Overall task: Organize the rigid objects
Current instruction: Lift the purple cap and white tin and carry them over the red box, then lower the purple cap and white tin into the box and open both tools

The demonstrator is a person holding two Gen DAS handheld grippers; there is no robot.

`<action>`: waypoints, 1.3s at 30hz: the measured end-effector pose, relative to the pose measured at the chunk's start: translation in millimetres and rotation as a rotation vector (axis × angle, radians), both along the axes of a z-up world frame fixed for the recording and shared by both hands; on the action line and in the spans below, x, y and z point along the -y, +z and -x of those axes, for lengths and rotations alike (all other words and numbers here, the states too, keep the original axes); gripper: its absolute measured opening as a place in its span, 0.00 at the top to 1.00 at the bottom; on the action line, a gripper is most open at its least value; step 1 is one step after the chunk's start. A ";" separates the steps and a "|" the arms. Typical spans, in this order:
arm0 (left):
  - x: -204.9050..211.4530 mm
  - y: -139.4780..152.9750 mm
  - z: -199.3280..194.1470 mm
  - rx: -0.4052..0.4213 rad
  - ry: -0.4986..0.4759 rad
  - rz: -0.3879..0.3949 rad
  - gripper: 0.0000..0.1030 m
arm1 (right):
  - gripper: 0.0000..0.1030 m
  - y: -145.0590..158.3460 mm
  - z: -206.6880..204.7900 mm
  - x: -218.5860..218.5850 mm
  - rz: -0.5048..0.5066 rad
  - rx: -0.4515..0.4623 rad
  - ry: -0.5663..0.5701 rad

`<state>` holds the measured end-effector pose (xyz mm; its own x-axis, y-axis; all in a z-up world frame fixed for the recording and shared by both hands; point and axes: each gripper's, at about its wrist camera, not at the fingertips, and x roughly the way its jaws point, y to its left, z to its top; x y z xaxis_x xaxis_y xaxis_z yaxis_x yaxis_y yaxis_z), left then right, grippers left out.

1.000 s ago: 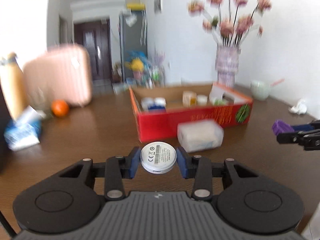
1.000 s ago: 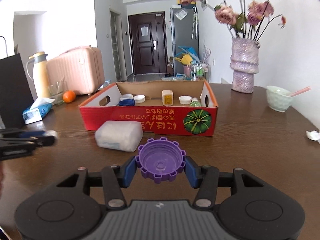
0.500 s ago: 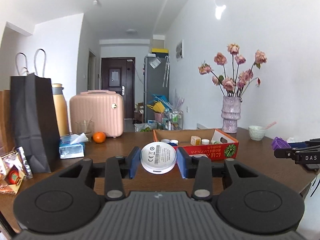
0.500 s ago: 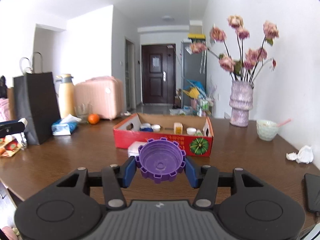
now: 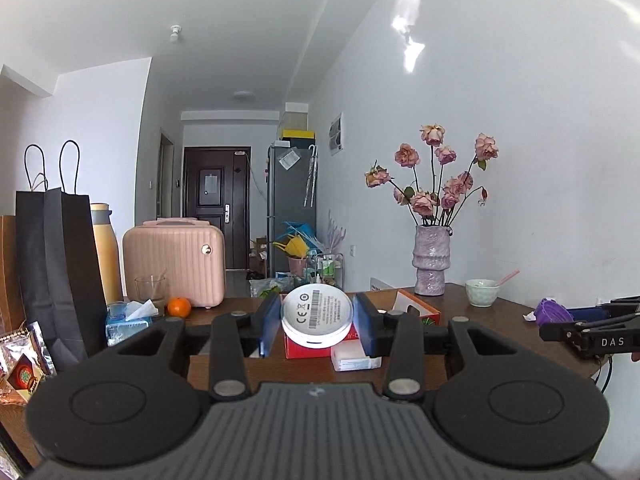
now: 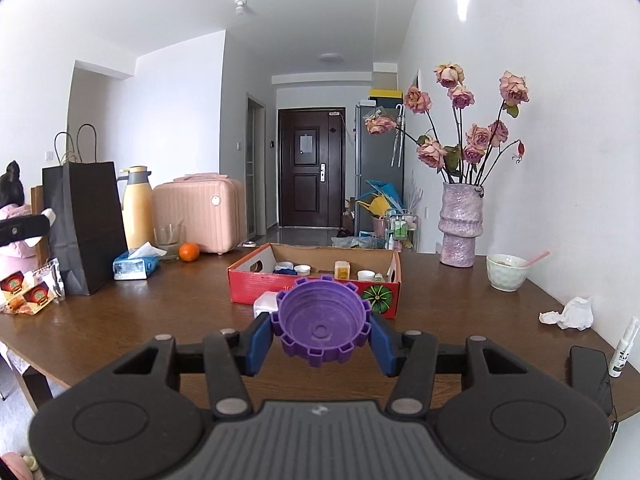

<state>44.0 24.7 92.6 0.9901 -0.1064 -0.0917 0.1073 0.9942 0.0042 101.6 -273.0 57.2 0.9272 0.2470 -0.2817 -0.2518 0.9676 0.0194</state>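
Observation:
My left gripper [image 5: 317, 322] is shut on a round white disc [image 5: 317, 316] with a barcode label on its face, held level in front of the table edge. My right gripper [image 6: 320, 334] is shut on a purple notched cap [image 6: 320, 320], hollow side towards the camera. In the left wrist view the right gripper [image 5: 560, 320] shows at the far right with its purple cap [image 5: 552, 312]. A red cardboard box [image 6: 256, 284] holding several small jars and lids sits mid-table, beyond both grippers. A white translucent container [image 6: 264, 304] lies in front of the box.
On the brown table [image 6: 120, 320] stand a black paper bag [image 6: 86, 224], a yellow flask [image 6: 138, 208], a pink case [image 6: 200, 212], a tissue pack [image 6: 134, 266], an orange [image 6: 189, 252], a vase of roses [image 6: 460, 224], a bowl [image 6: 507, 272], crumpled tissue [image 6: 568, 314] and a phone [image 6: 590, 372].
Both grippers have pulled back from the box and risen, still gripping the disc and the cap. The box and table look smaller and farther away; more of the room shows.

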 end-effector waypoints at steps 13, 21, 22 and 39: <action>-1.2 -27.1 -60.8 -0.113 -0.010 0.005 0.61 | 0.50 -19.4 -28.7 -3.8 0.002 -0.041 -0.026; 18.0 -26.4 -136.2 -0.146 -0.079 -0.028 0.61 | 0.50 -22.3 -83.2 3.9 -0.015 -0.051 -0.072; 19.0 -24.9 -147.1 -0.143 -0.084 -0.032 0.61 | 0.50 -20.9 -92.8 5.1 -0.013 -0.053 -0.075; 32.2 -33.3 -423.8 -0.368 -0.200 -0.009 0.61 | 0.50 -14.0 -338.8 -9.3 -0.010 -0.152 0.062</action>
<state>467.8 -7.5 59.3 0.8508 -0.2908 -0.4378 0.2943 0.9537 -0.0615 440.4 -263.7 43.2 0.8572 0.3057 -0.4145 -0.3044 0.9499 0.0711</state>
